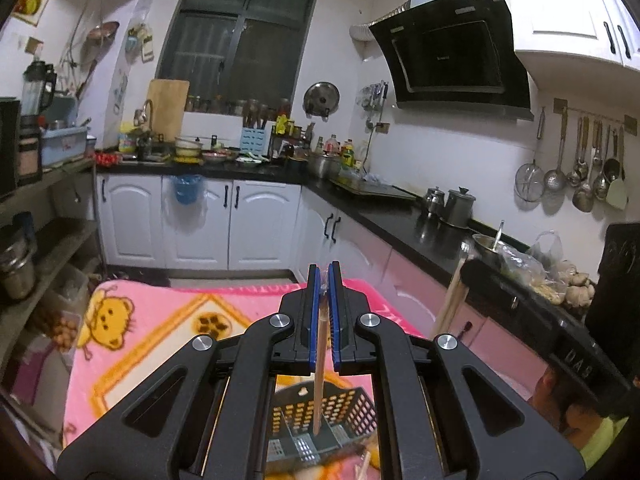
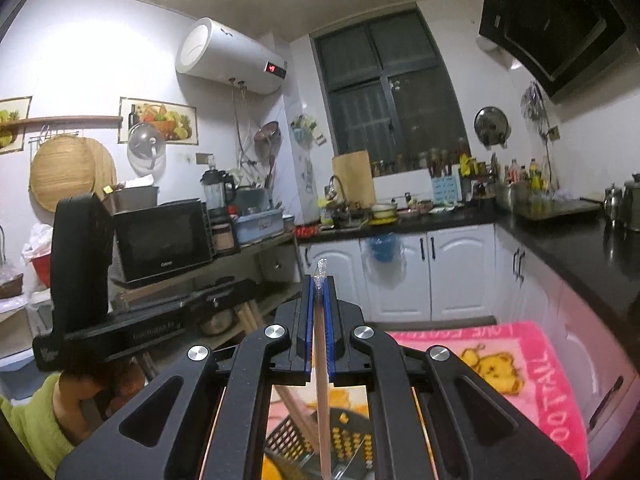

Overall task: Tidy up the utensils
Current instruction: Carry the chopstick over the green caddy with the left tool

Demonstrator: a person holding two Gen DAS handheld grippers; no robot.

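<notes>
**Holding chopsticks over the basket**

Pinching one chopstick (image 1: 321, 344) each, both grippers hang above the black basket (image 1: 352, 404) on the pink blanket (image 1: 160, 320). The left gripper (image 1: 324, 280) has its jaws pressed onto a wooden stick that dangles straight down toward a basket compartment. The right gripper (image 2: 319, 292) clamps another chopstick (image 2: 322, 380) near its clear top end, its tip hanging over the same basket (image 2: 288, 436). Gripping near the top probably lets each stick hang upright, so it can drop cleanly into a slot. Neither stick looks released yet.
</notes>
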